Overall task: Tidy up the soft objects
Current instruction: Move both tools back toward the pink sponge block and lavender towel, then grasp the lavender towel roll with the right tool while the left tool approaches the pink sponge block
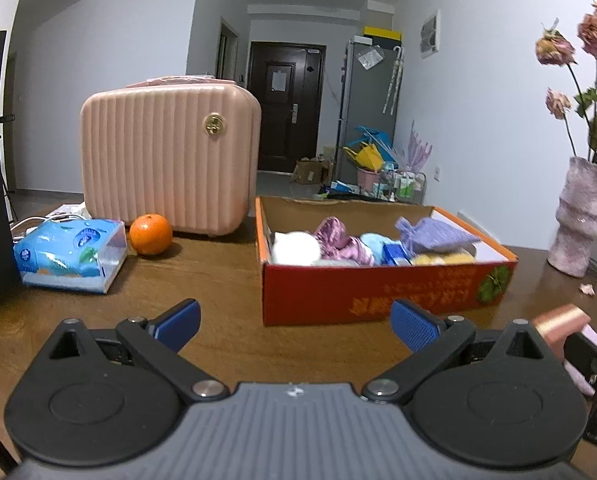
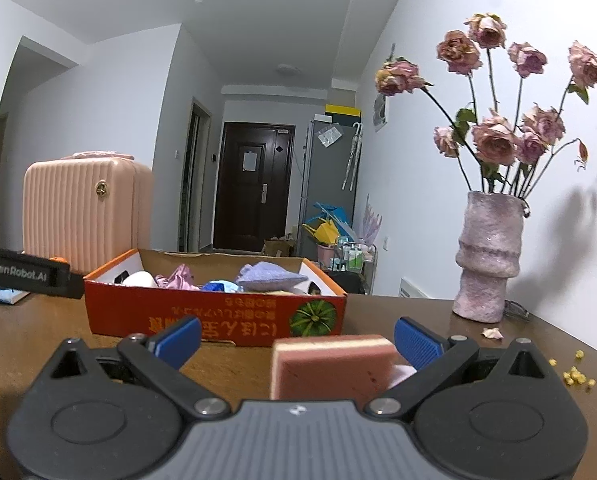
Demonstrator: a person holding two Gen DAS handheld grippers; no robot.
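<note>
A red cardboard box (image 1: 378, 292) stands on the wooden table and holds several soft things: a white ball (image 1: 296, 248), a pink satin piece (image 1: 340, 238), a lilac pouch (image 1: 434, 234) and a yellow sponge (image 1: 444, 259). The box also shows in the right wrist view (image 2: 214, 316). My left gripper (image 1: 294, 326) is open and empty, in front of the box. My right gripper (image 2: 296, 338) is open, and a pink sponge (image 2: 330, 366) stands between its fingers, near the right finger; the jaws do not close on it. The sponge's end shows in the left wrist view (image 1: 560, 322).
A pink ribbed case (image 1: 170, 160) stands behind at the left, with an orange (image 1: 151, 234) and a blue tissue pack (image 1: 72, 254) in front of it. A lilac vase of dried roses (image 2: 488, 256) stands at the right, with petals and crumbs (image 2: 576, 376) near it.
</note>
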